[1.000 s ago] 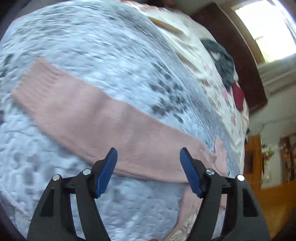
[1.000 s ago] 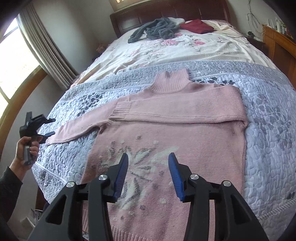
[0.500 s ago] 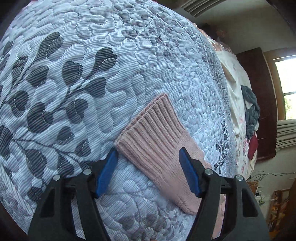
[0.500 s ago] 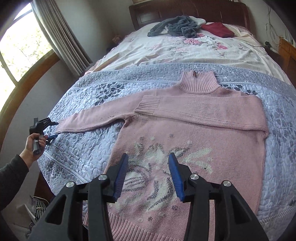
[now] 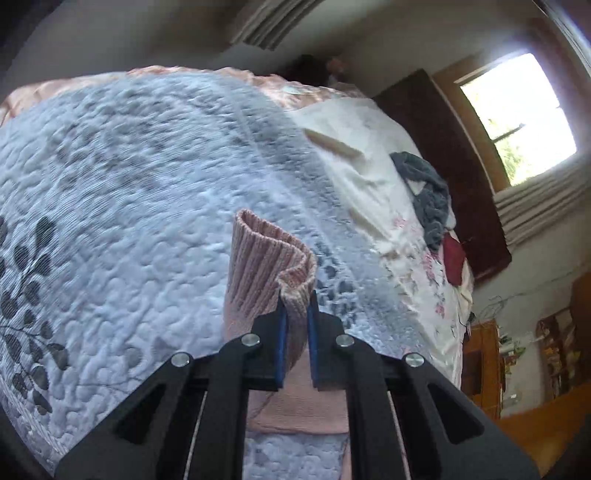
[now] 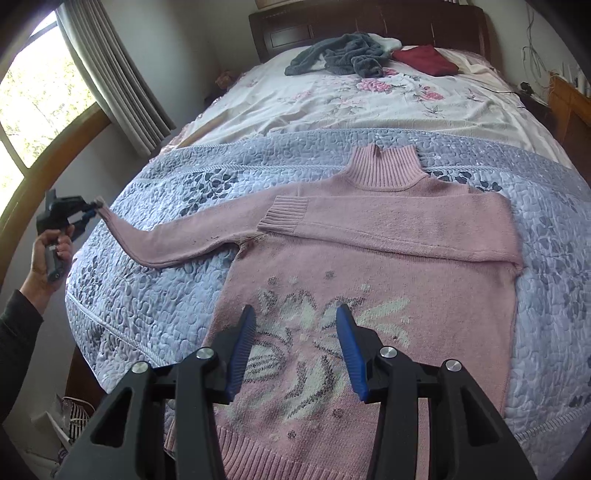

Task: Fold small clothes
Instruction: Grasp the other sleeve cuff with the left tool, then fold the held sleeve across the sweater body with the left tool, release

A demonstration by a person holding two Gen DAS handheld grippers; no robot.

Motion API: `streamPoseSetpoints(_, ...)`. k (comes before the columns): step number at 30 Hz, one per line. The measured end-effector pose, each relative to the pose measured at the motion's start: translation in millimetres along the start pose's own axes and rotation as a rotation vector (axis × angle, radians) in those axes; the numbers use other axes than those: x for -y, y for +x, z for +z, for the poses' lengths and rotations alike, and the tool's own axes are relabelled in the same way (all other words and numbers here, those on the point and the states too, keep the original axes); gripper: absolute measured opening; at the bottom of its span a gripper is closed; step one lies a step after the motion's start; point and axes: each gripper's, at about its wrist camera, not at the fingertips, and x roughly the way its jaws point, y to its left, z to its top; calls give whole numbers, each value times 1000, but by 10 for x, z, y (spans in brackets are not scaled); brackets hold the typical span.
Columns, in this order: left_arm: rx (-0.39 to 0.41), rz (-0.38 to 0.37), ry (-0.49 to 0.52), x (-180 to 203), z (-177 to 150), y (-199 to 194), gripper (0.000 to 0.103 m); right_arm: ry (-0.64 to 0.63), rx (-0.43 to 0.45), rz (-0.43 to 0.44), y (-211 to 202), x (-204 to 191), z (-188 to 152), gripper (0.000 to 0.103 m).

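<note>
Ribbed knit cuff (image 5: 271, 264) of a pink knitted sweater sleeve is seen in the left wrist view, pinched between the blue pads (image 5: 281, 345) of the black left gripper (image 5: 294, 345). The jaws are drawn almost together, with only the thickness of the cuff between them. The cuff is raised off a pale blue quilted bedspread with grey leaf prints (image 5: 122, 206) and curls over above the pads. Beyond the bedspread, a cream floral sheet (image 5: 369, 177) is visible, with a grey crumpled garment (image 5: 430, 195) and a dark red folded cloth (image 5: 453, 260) lying on it near a dark wooden headboard (image 5: 454, 147).

In the right wrist view, the pink knitted turtleneck sweater with a white and grey flower motif (image 6: 369, 295) is spread flat on the bedspread (image 6: 159, 295), front side up, collar towards the headboard (image 6: 369, 33). One sleeve is folded across the chest, its cuff resting near the opposite shoulder. The other sleeve (image 6: 177, 240) is stretched out sideways, and its end is lifted by the left gripper (image 6: 90, 210), which is held in a hand (image 6: 51, 254) with a dark sleeve. The black right gripper (image 6: 295, 350) hangs above the lower part of the sweater, its blue-padded jaws spread wide apart and nothing held between them.
</note>
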Motion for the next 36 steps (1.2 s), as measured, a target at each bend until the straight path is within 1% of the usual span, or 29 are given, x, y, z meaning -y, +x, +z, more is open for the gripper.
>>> streamPoseSetpoints(3,-32,-57,119,710,-85,147,7,12,8,-6,-67,53,4,46)
streamPoseSetpoints(7,-83,-91,273,1500,-390,419,7,14,9,-36,-137,133,-2,46)
streamPoseSetpoints(12,-177,-139,412,2229,-961,866,7,21,19,-74,-202,237,47,48)
streamPoseSetpoints(13,-199,-147,435,2337,-1075,962,7,22,22,-84,-218,254,58,50)
streamPoseSetpoints(15,-243,-158,477,2550,-1323,1163,7,18,29,-104,-252,288,90,51)
streamPoseSetpoints(19,-330,-177,547,2830,-1807,1557,7,5,36,-135,-288,342,156,51)
streamPoseSetpoints(23,-409,-167,623,3020,-2292,1924,7,0,37,-153,-262,448,209,52)
streamPoseSetpoints(31,-556,-121,728,3145,-3154,2598,7,37,22,-146,-60,779,235,53)
streamPoseSetpoints(36,-642,-91,787,3162,-3620,2901,7,69,6,-148,61,1000,221,53)
